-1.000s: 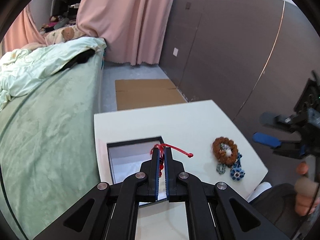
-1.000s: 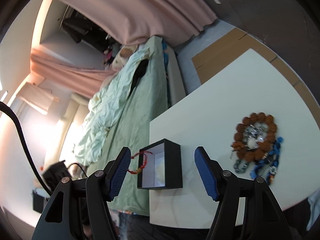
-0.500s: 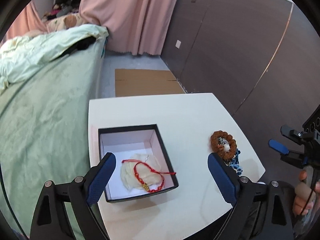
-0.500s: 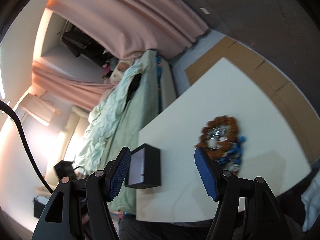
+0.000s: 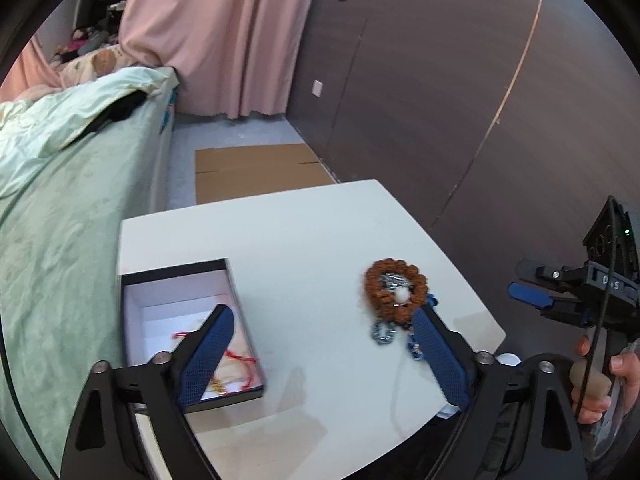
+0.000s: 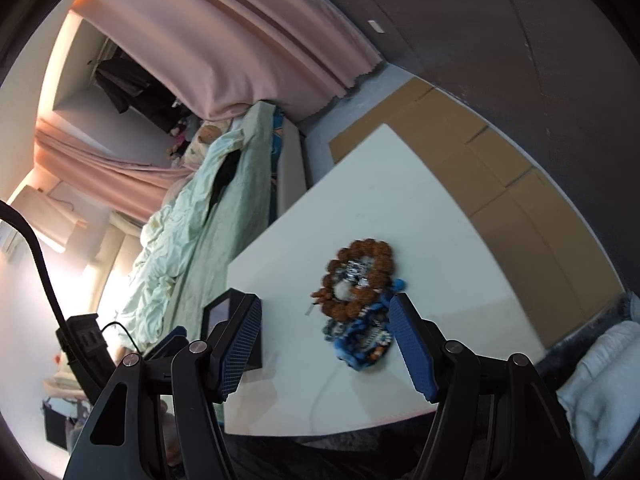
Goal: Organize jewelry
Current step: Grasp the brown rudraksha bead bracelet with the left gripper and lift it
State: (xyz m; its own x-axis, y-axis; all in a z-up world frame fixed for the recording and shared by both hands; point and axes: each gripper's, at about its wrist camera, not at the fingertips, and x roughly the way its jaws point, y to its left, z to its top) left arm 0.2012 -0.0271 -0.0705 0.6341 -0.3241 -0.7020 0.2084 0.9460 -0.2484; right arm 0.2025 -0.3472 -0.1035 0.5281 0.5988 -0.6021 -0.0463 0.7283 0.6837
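We find the left gripper (image 5: 320, 344) over the white table (image 5: 304, 240), jaws wide apart and closing at this moment, nothing between them. Its blue pads (image 5: 208, 354) are clear of all items. The black box (image 5: 228, 276), open and lined white, sits at 8 o'clock of the left wrist view; the red cord bracelet (image 5: 240, 358) lies inside it on a pale cushion, partly hidden by the left pad. The brown bead bracelet (image 5: 396, 288) lies on the table at 3 o'clock of the box, well apart from it, with blue beaded pieces (image 6: 360, 340) touching its near side. The right gripper (image 6: 324, 344) hangs above this pile, jaws apart and empty. In the left wrist view a hand (image 5: 600, 380) holds its handle at 4 o'clock. A green bed (image 5: 60, 200) flanks the table at 9 o'clock.
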